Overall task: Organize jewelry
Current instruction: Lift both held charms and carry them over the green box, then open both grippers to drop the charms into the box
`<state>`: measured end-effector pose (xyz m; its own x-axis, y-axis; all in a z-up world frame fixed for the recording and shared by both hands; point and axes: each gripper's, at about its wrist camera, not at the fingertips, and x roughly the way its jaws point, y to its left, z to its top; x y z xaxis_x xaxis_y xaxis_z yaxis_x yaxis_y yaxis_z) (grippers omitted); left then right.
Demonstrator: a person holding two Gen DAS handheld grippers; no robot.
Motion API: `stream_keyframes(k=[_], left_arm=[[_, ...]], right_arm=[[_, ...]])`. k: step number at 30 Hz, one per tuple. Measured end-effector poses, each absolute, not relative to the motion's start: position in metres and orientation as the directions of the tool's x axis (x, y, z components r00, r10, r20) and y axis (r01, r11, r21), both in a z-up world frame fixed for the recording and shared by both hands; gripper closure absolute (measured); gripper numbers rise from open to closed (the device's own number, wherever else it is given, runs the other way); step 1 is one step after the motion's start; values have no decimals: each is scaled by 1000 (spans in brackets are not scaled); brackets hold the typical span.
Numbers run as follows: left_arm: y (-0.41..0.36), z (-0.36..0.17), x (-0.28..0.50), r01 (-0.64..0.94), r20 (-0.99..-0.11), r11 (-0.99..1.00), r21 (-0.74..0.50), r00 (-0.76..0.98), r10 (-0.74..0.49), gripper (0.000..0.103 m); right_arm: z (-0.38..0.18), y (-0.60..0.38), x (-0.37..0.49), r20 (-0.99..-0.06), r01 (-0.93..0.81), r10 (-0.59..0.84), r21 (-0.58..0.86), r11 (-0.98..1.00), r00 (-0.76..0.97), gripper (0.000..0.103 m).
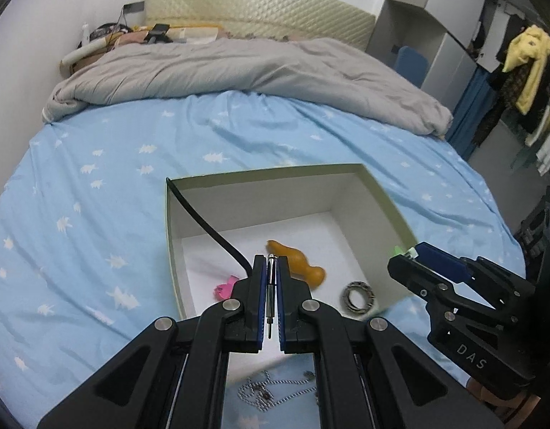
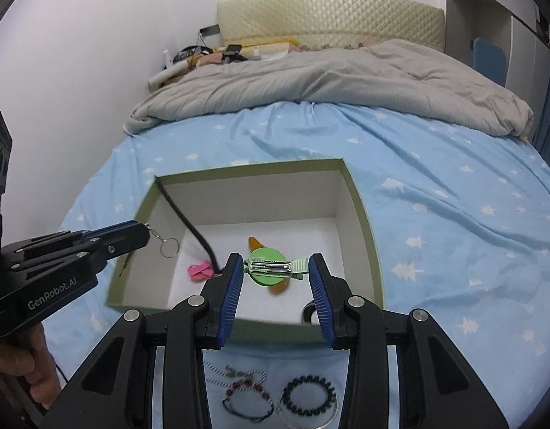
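Over the box (image 2: 361, 214), left gripper (image 1: 271, 298) is clamped on a keychain (image 2: 167, 246), right gripper (image 2: 276, 279) grips a green clip (image 2: 271, 266); bracelets (image 2: 307, 397) at 6 o'clock; inside, orange piece (image 1: 296, 261), pink bit (image 1: 225, 287).

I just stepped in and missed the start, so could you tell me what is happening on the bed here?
A person is sorting jewelry into an open box on the bed, with tongs in each hand. The left tongs are shut on a thin metal keychain piece, its ring dangling over the box. The right tongs grip a green hair clip above the box. Bracelets and a chain lie on the sheet.
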<state>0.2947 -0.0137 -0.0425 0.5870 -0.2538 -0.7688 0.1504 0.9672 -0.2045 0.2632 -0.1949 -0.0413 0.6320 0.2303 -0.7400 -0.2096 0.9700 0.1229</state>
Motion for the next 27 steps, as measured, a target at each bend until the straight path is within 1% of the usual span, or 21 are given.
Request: stream_keyframes(k=[8,10,11,20,23,27], left_arm=[[-14,-63,314,120,-798,979,-164,568,-203,100],[-15,-65,315,114,-800,980,-161,567,-198,99],[-16,-66,314,118,-799,981,-152,569,-193,97],[1,-62,302,49,-816,985,-166,554,-165,97],[2,-51,289,41,-813,989,-142,566,-140,96],[5,-36,271,31,-806,990,-137,578,-129,96]], right_arm=[[-67,-196,288,-761,-193,218,125,973,611,67],[-69,-195,291,-764,-186,216,128,974,607,67],[-68,-196,292,-763,-183,219,134,974,608,67],[-50,-201,277,-749,-171,212,132,976,628,60],[-37,-201,264,-732,-171,211,131,977,647,59],[-20,-202,245,-711,-170,214,134,976,670,59]])
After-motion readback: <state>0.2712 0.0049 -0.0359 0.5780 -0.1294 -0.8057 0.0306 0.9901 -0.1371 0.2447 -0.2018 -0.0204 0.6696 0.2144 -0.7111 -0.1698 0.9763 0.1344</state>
